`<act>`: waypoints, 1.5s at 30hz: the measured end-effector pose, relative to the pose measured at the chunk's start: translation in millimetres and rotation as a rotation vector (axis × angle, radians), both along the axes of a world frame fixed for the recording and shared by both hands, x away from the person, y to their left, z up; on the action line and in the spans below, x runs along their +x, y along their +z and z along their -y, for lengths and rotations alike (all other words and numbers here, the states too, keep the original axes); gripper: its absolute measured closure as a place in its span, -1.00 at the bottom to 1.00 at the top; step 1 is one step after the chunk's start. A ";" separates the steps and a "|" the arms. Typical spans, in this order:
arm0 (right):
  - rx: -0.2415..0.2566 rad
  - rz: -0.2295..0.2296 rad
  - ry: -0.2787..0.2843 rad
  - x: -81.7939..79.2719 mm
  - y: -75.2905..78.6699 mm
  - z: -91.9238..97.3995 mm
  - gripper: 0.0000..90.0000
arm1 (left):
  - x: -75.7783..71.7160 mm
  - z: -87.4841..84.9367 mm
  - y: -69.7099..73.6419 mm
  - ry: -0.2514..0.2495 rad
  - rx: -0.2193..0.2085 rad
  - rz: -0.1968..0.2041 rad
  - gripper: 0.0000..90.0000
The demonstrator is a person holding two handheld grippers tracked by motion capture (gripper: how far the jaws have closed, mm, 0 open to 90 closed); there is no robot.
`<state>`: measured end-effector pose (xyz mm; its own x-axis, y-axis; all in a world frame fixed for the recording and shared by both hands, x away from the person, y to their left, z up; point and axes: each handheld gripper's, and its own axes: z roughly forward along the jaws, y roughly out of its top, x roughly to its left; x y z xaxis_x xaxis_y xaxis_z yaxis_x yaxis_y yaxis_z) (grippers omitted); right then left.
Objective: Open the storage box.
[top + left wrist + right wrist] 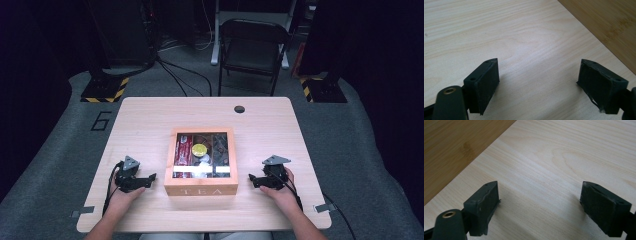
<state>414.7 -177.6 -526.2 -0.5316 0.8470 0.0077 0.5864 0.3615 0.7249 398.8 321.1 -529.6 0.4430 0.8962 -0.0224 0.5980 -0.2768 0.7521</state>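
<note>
Tea box (201, 162) sits closed at the table's (150, 115) centre, between both grippers: it lies at 3 o'clock from the left gripper (150, 179) and 9 o'clock from the right gripper (251, 179), about equally near; both sets of jaws gape apart, holding nothing

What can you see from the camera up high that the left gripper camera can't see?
High view alone: the whole tea box with its window lid, the yellow round thing inside, both of the person's hands, the right hand-held gripper, and a chair behind the table.

Left gripper view alone: a close look at the left hand-held gripper, its black pads wide apart with nothing between.

Both: the pale wooden table and the box's wooden side.
</note>
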 end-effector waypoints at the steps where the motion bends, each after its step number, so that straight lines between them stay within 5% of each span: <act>1: 0.000 0.000 0.000 0.0 0.0 0.0 -0.65 | 0.2 -1.1 0.3 -0.001 -0.003 0.000 -0.61; 19: 0.004 0.010 0.017 -6.6 14.5 3.5 -0.49 | -4.4 -5.2 15.4 0.027 -0.058 -0.078 -0.28; 45: 0.046 0.080 0.064 -18.6 32.9 -2.4 -0.30 | -19.5 11.2 34.1 -0.067 -0.050 -0.006 -0.18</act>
<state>396.1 -175.2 -493.3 -0.5854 0.8108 0.0012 0.5027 0.3617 0.7851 379.2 309.8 -495.5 0.5013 0.8625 -0.0690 0.5841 -0.2785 0.7624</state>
